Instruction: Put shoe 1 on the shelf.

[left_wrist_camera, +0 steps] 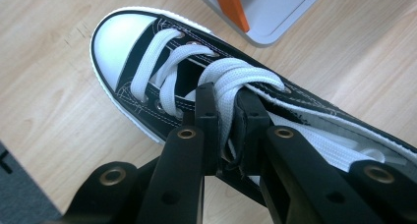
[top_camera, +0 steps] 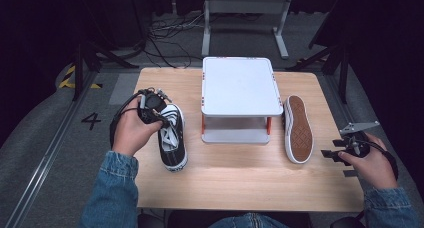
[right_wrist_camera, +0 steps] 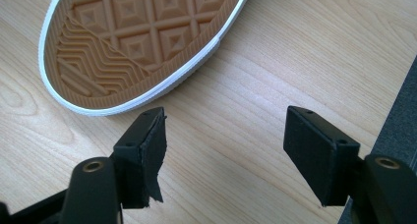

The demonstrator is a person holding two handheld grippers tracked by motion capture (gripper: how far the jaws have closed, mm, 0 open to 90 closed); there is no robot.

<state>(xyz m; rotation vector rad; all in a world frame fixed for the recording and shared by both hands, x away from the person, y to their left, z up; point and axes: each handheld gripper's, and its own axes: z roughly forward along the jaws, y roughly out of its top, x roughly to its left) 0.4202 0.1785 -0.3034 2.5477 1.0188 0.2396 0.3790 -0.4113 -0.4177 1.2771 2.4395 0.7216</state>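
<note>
- Gripping the white laces and tongue of a black canvas sneaker with a white rubber toe cap (left_wrist_camera: 162, 71), the left gripper (left_wrist_camera: 227, 135) has its jaws pressed close together on that bundle, as the left gripper view shows.
- From the high view, this black sneaker (top_camera: 171, 138) sits over the left part of the light wooden table (top_camera: 240, 183), toe toward the person, with the left hand (top_camera: 131, 130) around the gripper above its ankle end.
- Whether the sole touches the wood or hangs just above it cannot be told.
- A white two-tier rack with orange posts (top_camera: 240, 88) stands at the middle of the table, just beside the sneaker.
- A second sneaker lying on its side, tan patterned sole showing (top_camera: 298, 130), rests to the right of the rack.
- The right gripper (right_wrist_camera: 223, 145) has its jaws spread wide with nothing between them, hovering over bare wood near the toe of that tan sole (right_wrist_camera: 133, 42).
- The right hand (top_camera: 372, 163) sits at the table's right edge.
</note>
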